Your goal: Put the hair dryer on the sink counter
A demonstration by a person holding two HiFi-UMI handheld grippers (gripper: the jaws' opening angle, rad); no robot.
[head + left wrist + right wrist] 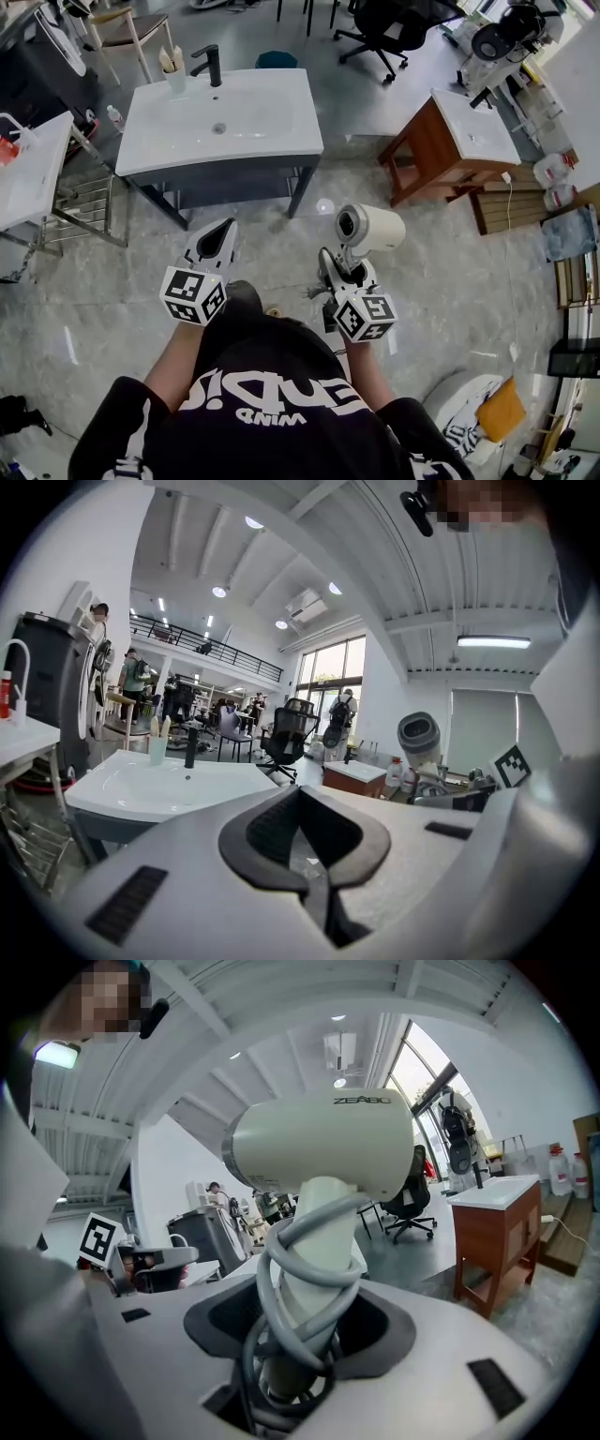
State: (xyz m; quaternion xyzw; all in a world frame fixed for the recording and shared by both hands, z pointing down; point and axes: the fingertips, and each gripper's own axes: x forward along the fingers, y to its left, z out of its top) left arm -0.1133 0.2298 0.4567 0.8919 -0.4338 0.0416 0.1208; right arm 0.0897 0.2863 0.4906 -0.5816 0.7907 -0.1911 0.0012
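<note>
One white hair dryer (371, 228) stood upright, its handle clamped in the right gripper (343, 272), well short of the sink counter (281, 141). The left gripper (221, 230) was closed on nothing. One cup (174, 73) beside the counter's one black faucet (208, 64) held pale sticks.

Tabletop (305, 127): white sink counter, basin in the middle.
On it: 1 black faucet (208, 64), 1 cup (174, 75) beside it.
Floor (281, 267): grey tiles.

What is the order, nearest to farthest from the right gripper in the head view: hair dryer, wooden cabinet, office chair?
1. Hair dryer, held in the right gripper.
2. Wooden cabinet, ahead on the right.
3. Office chair, far ahead.
</note>
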